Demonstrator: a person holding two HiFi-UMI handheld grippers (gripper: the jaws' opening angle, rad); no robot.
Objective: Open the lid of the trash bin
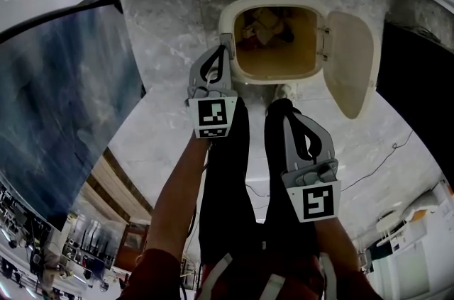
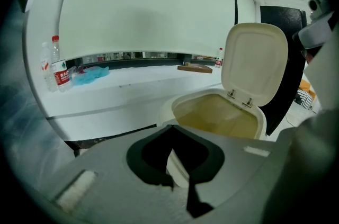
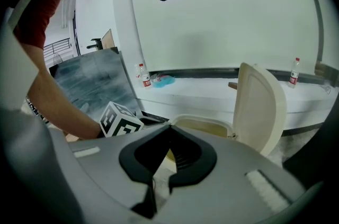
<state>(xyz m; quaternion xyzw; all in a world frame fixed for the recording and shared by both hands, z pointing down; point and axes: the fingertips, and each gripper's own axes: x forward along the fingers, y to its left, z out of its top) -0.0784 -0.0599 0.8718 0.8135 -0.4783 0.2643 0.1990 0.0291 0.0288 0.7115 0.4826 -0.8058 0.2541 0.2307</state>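
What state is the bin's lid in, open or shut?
Open: the lid is swung back on its hinges, baring the inside of the bin.

Spreading under both pairs of fingers as grey marble floor [image 1: 170, 22]. Carrying the trash bin [image 1: 269, 2] just ahead of the fingertips of the left gripper [image 1: 221, 50]. Trailing a black cable [image 1: 386, 162] right of the right gripper [image 1: 287, 107]. Propping a dark panel [image 1: 64, 100] well left of the left fingers. Beyond the fingertips, running as a white ledge [image 2: 137, 85], bearing water bottles [image 2: 61, 64] and a blue cloth [image 2: 90, 74] leftward, a wooden board [image 2: 195, 68] ahead.
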